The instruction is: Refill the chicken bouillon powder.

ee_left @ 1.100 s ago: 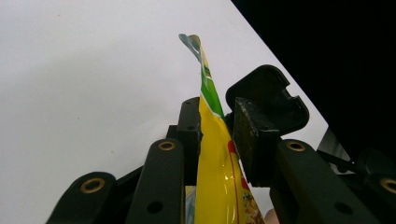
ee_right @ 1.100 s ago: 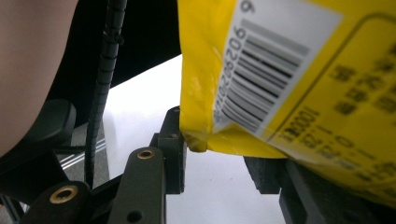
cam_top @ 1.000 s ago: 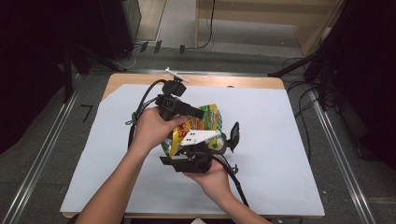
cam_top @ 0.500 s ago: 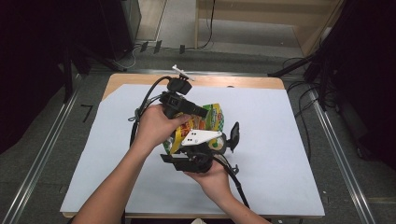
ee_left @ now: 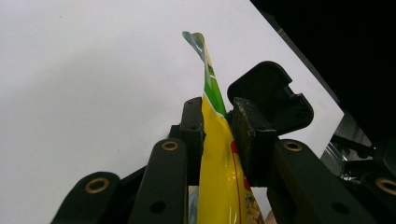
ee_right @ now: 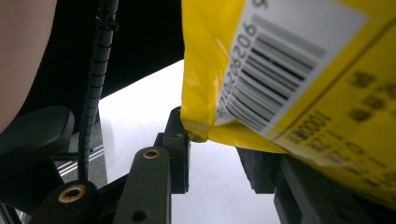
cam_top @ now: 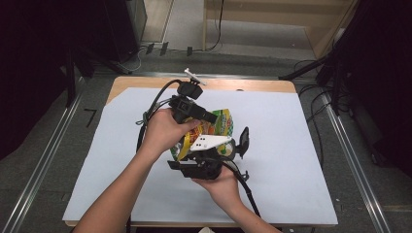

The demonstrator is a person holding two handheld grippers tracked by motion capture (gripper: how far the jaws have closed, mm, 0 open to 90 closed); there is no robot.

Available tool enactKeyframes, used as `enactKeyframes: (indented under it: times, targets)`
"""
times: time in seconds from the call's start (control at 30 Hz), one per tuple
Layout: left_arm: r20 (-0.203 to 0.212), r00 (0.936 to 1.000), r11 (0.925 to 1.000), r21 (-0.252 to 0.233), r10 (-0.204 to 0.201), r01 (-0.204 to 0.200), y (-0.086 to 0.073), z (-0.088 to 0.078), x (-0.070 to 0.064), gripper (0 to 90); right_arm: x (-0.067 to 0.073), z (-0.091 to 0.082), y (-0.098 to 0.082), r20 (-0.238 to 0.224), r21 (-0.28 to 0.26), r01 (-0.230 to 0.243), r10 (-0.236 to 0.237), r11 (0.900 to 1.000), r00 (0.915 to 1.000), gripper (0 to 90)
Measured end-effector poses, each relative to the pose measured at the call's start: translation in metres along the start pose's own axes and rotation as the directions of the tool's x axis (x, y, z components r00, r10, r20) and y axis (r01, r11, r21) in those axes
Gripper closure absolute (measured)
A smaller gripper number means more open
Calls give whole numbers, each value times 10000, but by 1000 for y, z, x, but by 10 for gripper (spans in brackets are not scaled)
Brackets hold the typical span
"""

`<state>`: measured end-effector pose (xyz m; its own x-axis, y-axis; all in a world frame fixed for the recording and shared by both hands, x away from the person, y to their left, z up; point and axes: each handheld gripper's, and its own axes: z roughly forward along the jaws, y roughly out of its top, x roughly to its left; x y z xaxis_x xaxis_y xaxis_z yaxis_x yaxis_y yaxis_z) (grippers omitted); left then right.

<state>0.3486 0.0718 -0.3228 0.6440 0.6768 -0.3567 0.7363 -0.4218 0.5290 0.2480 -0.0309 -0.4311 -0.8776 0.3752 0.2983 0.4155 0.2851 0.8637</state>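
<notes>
Compared with a second ago, the left gripper [cam_top: 210, 116] sits a touch farther up the table, its cable end nearer the wooden edge, while the right gripper [cam_top: 233, 145] keeps its place. The yellow and green snack bag [cam_top: 221, 127] stays lifted between the two over the white table cover [cam_top: 291, 160].

In the left gripper view, the left gripper [ee_left: 219, 126] has its jaws nearly together, and the pads [ee_left: 243, 130] clamp the bag's [ee_left: 219, 154] thin sealed edge, which sticks up past the fingertips to a green tip.

In the right gripper view, the right gripper [ee_right: 219, 154] has been closing slightly. Its jaws stand apart with white cover showing in the gap, and the bag's [ee_right: 299, 79] barcoded lower corner hangs just above them, lying over the right-hand pad [ee_right: 259, 170]. Whether both pads press on it cannot be told.
</notes>
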Motion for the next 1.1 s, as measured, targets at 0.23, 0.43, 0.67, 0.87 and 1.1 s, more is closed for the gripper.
enactKeyframes:
  times: [0.23,0.43,0.67,0.87,1.1]
  targets:
    - [-3,10000,10000,-44,58,-58,1,-1,-1,750,0,-2,2,42,-46,99,-98,9999,9999,673]
    - [34,10000,10000,-97,17,-17,2,-3,-2,749,0,-2,2,65,-63,136,-136,9999,9999,673]
    - [-78,10000,9999,137,59,-58,3,0,-1,748,1,-2,3,-16,-65,63,-63,10000,10000,675]
    - [-1,10000,10000,6,-7,7,2,-1,0,745,-1,-1,3,8,58,37,-37,10000,10000,674]
    - [-230,9995,9998,90,200,-198,2,-1,-4,742,1,-2,5,41,-10,187,-187,9998,9998,674]
